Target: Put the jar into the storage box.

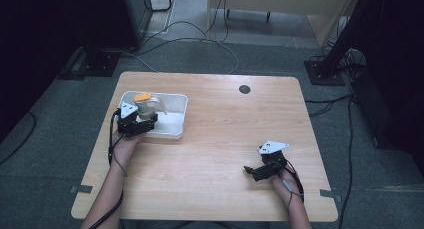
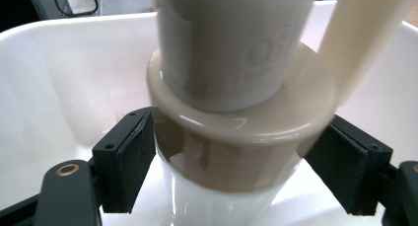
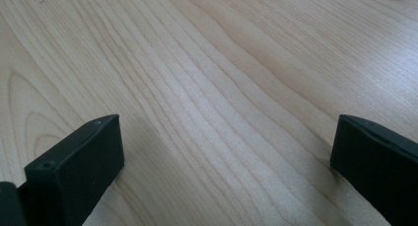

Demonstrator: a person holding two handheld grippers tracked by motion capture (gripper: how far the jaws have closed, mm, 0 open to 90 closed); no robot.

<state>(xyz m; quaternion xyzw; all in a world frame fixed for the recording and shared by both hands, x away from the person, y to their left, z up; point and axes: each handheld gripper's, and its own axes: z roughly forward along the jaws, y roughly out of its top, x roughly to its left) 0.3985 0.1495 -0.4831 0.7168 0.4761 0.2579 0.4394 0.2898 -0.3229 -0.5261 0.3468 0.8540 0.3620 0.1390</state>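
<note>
The left hand-held gripper reaches into the near left part of a white tray, and its two black jaws stand on either side of a cream jug. In the left gripper view the jaws sit at the jug's lower body, under a wide collar. The left pad lies right at the jug's wall, while the right pad is just beside it; whether they press cannot be told, so the grip looks loose.

The jug stands upright in the tray, with an orange lid on top and a pale handle on its right side. In the left gripper view the tray's floor around the jug is bare.

The right hand-held gripper rests low at the near right of the desk, well apart from the tray. Its jaws are spread wide over bare wood, with nothing between them.

The desk is light wood with rounded corners and a small dark round hole near its far edge. It stands on a grey floor. Cables trail across the floor beyond the desk, and a dark stand foot sits at the far right.
</note>
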